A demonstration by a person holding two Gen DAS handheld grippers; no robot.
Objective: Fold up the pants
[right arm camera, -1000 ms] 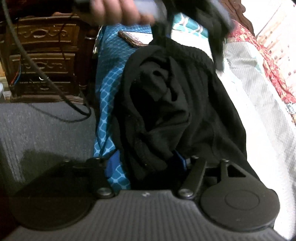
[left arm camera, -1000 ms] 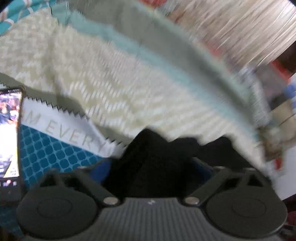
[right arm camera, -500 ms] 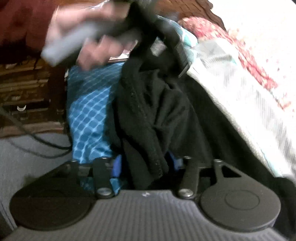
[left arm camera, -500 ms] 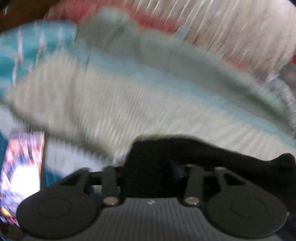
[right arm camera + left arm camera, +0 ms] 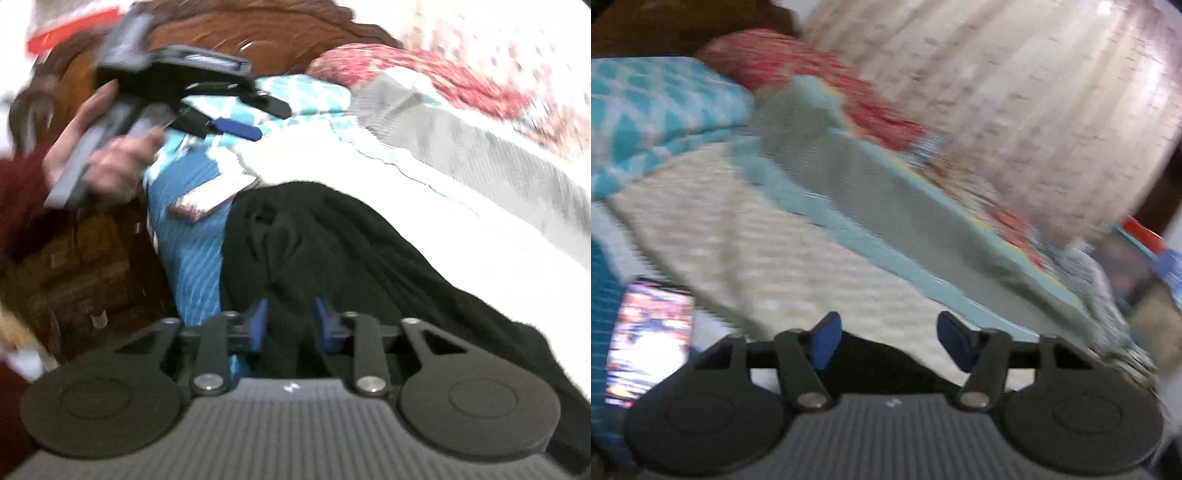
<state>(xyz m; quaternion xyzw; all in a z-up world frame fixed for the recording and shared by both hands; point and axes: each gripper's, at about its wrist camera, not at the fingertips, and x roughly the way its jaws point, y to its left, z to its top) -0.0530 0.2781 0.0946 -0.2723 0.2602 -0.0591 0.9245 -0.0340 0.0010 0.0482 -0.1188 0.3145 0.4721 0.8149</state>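
The black pants (image 5: 332, 251) lie bunched on the bed, running toward the lower right in the right wrist view. My right gripper (image 5: 290, 325) has its blue pads closed on a fold of the pants. My left gripper (image 5: 886, 341) is open and empty above the bed, with an edge of the pants (image 5: 871, 363) just below its pads. In the right wrist view the left gripper (image 5: 240, 110) shows raised in a hand at the upper left, clear of the pants.
A lit phone (image 5: 646, 339) lies on the blue patterned cloth (image 5: 192, 251) left of the pants. A white and grey blanket (image 5: 798, 266), a teal pillow (image 5: 646, 122) and a red cover (image 5: 812, 70) lie beyond. A wooden cabinet (image 5: 74, 266) stands at the left.
My left gripper has opened, let go of the pants and lifted away. The pants have dropped flatter onto the bed. My right gripper still holds its fold.
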